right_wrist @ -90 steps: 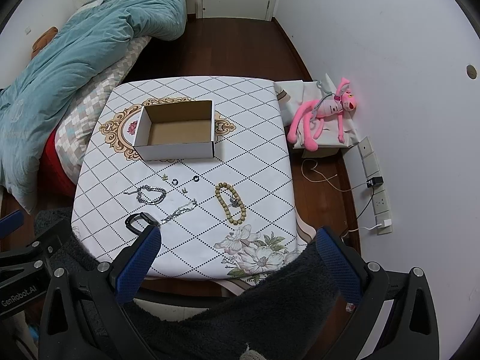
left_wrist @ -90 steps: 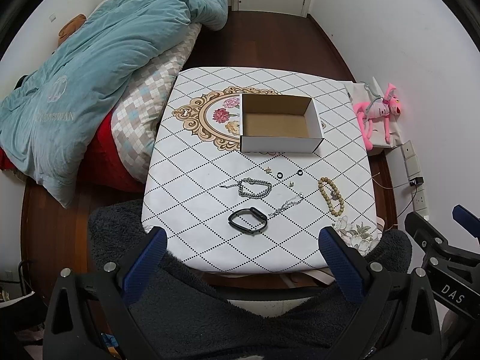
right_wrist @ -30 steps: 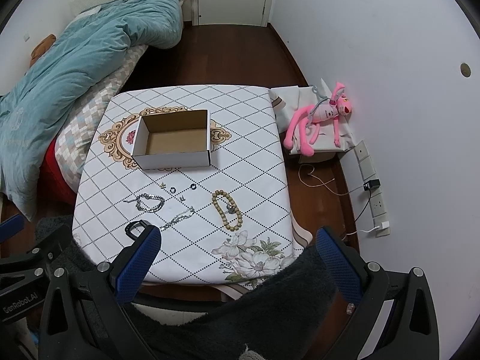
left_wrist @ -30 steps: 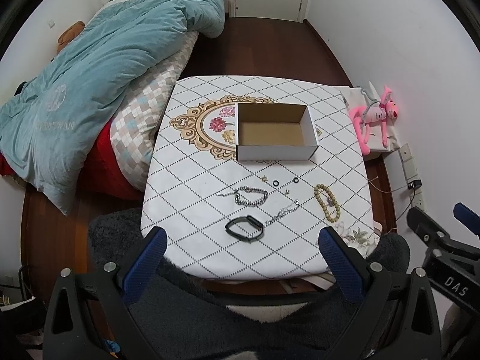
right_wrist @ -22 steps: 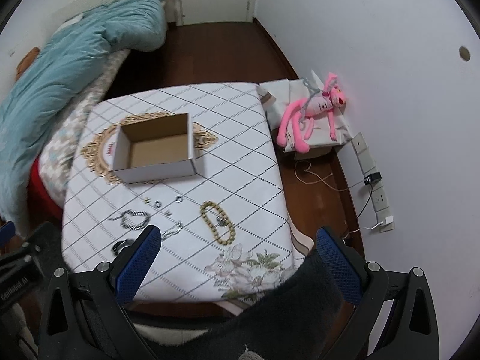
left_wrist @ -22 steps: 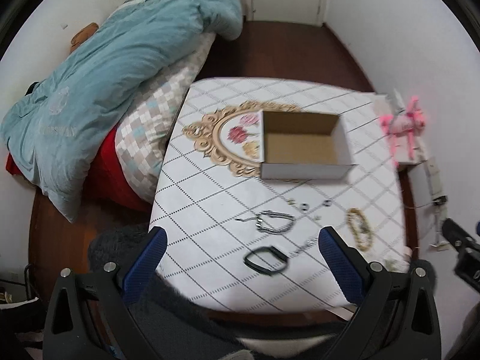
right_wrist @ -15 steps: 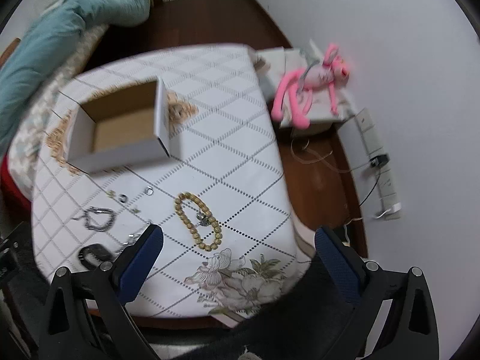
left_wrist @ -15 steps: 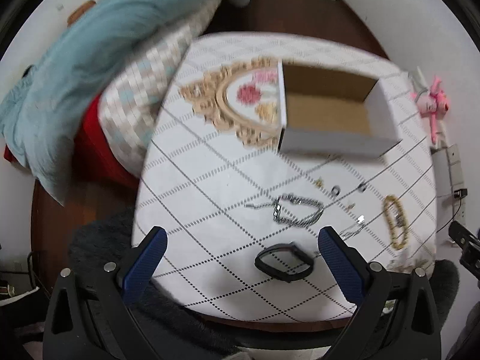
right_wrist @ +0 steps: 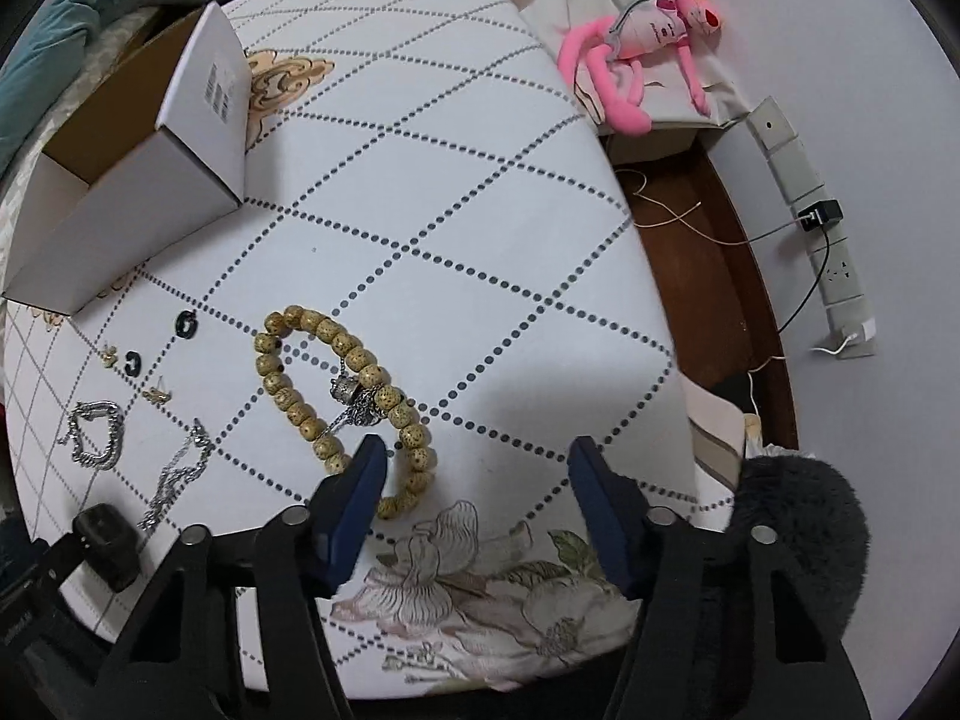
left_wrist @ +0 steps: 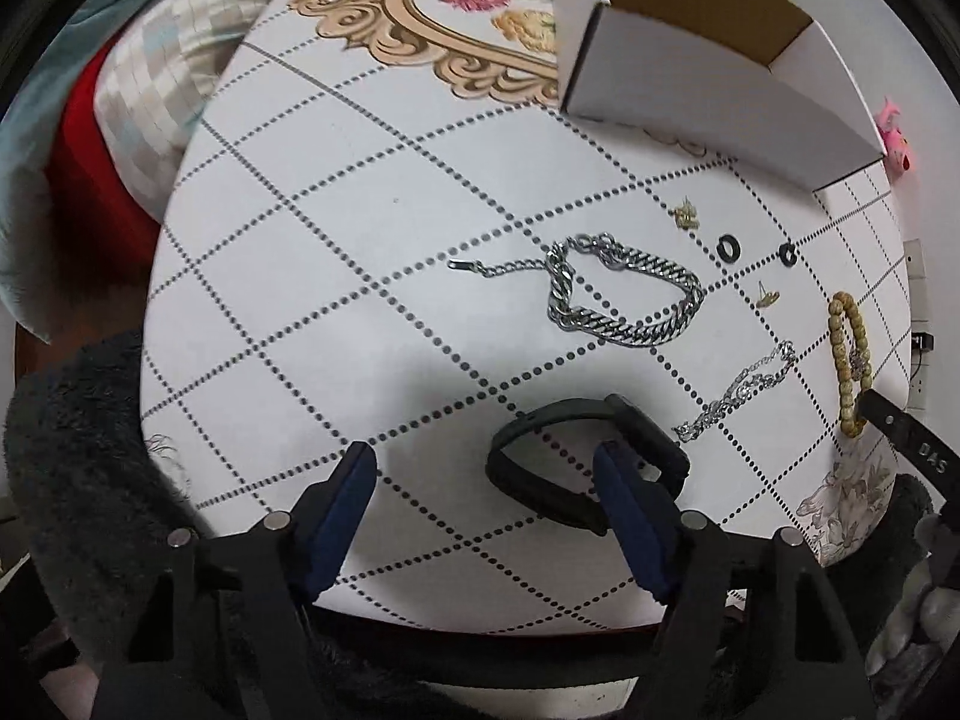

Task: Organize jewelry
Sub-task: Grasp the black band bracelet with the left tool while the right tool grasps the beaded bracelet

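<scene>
An open white cardboard box [left_wrist: 690, 60] stands at the back of the table; it also shows in the right wrist view [right_wrist: 156, 180]. In front of it lie a black band [left_wrist: 558, 468], a thick silver chain bracelet [left_wrist: 624, 294], a thin silver chain [left_wrist: 738, 390], a wooden bead bracelet [right_wrist: 342, 384], two black rings [left_wrist: 729, 247] and small gold earrings [left_wrist: 684, 216]. My left gripper [left_wrist: 483, 468] is open, its right finger over the black band. My right gripper [right_wrist: 477, 468] is open, its left finger at the bead bracelet's near end.
The table [left_wrist: 360, 240] has a white diamond-patterned cloth. A bed with a teal duvet [right_wrist: 66, 12] lies to the left. A pink plush toy [right_wrist: 642, 42] and a power strip [right_wrist: 810, 204] are on the floor to the right.
Both grippers have dropped close to the table. The left has come down over the black band, the right over the bead bracelet. The jewelry has not moved.
</scene>
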`<state>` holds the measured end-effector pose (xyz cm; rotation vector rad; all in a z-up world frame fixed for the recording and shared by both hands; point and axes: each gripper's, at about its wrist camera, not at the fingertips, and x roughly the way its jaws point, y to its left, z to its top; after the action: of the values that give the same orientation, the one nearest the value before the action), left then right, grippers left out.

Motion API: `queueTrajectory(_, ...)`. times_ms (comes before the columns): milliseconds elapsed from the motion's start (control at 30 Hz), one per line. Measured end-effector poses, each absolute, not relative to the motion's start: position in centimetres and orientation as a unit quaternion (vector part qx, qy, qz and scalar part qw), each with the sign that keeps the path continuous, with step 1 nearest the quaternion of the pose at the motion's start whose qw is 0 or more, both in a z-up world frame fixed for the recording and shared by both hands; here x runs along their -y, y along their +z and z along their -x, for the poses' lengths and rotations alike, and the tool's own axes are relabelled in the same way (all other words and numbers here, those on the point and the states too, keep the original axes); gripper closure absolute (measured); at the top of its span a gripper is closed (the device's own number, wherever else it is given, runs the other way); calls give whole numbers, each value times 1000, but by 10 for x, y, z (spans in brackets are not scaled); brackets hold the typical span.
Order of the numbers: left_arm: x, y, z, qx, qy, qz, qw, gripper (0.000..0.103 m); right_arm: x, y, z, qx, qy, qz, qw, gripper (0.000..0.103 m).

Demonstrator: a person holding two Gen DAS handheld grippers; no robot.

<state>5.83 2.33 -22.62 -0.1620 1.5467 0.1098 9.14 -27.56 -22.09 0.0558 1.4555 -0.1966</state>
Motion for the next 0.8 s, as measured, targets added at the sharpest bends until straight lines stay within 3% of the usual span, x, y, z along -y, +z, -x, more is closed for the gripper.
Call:
queueTrajectory(133, -20, -235, -55, -705, 38, 77, 704, 69, 270, -222, -88, -660, -74, -40, 747, 69)
queueTrajectory(233, -16, -232, -50, -698, 32, 69, 712, 83, 267, -221, -81, -666, -63, -41, 742, 93)
queueTrajectory(300, -14, -231, -46, -694, 27, 65, 716, 92, 263, -220, -69, -682, -51, -55, 728, 93)
queueTrajectory(800, 1, -202, -60, -670, 9, 54, 741, 96, 251, -205, -45, -682, -45, -80, 726, 94)
